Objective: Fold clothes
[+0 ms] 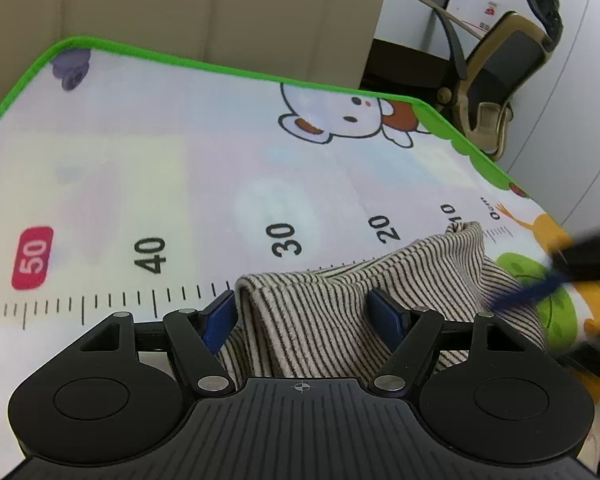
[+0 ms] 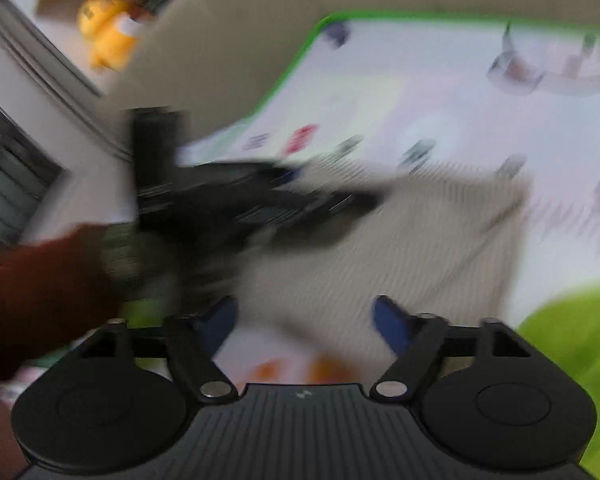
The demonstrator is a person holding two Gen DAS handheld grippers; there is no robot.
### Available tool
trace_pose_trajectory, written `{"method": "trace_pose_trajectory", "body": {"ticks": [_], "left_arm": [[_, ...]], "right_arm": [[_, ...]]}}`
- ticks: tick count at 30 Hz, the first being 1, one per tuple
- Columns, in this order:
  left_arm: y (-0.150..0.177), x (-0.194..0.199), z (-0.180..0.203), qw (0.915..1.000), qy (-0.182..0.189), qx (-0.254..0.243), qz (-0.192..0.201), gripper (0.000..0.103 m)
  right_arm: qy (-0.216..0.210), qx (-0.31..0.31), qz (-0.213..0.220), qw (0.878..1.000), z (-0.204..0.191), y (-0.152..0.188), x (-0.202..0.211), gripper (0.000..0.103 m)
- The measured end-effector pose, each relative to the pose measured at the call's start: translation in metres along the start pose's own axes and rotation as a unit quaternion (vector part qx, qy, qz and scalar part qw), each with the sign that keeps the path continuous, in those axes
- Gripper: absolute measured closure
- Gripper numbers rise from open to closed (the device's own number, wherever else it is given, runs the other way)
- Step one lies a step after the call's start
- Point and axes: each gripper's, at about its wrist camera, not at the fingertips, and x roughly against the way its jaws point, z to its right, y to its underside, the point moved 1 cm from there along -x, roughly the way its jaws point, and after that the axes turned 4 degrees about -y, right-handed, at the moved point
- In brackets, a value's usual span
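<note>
A cream garment with thin dark stripes [image 1: 420, 264] lies bunched on the cartoon play mat [image 1: 180, 168], near the printed ruler's 10 to 30 marks. My left gripper [image 1: 304, 316] stands open astride a folded ridge of it, with the cloth between the blue pads [image 1: 220, 320] but not pinched. In the blurred right wrist view the garment [image 2: 400, 248] spreads out past my open right gripper [image 2: 304, 320], whose fingers hold nothing. The left gripper [image 2: 252, 200] shows there as a black blur over the cloth's left part. The right gripper's blue finger [image 1: 532, 292] hovers at the cloth's right edge.
The mat has a green border [image 1: 160, 56] and rests against a beige sofa [image 1: 220, 0]. An office chair [image 1: 500, 68] stands beyond the mat's far right corner. A dark red sleeve [image 2: 40, 288] comes in from the left. A yellow toy [image 2: 108, 32] sits far back left.
</note>
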Motion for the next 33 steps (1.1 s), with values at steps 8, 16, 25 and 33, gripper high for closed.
{"method": "trace_pose_trajectory", "body": {"ticks": [8,16,25,33], "left_arm": [[-0.01,0.042,0.014,0.9948,-0.024,-0.051,0.085,0.026],[-0.007,0.023,0.024,0.9957,0.01,-0.082,0.042,0.018],[0.011,0.007,-0.006,0.9989,0.037,0.012,-0.026,0.017],[0.035,0.019,0.031,0.9927,0.098,0.048,-0.052,0.017]], "right_arm": [[-0.031,-0.194,-0.006,0.981,0.044,0.033,-0.02,0.023],[-0.018,-0.303,0.069,0.95,0.086,0.024,-0.01,0.038],[0.137,-0.083,0.114,0.981,0.083,-0.057,0.026,0.042],[0.23,0.077,0.117,0.963,0.083,-0.112,0.008,0.042]]}}
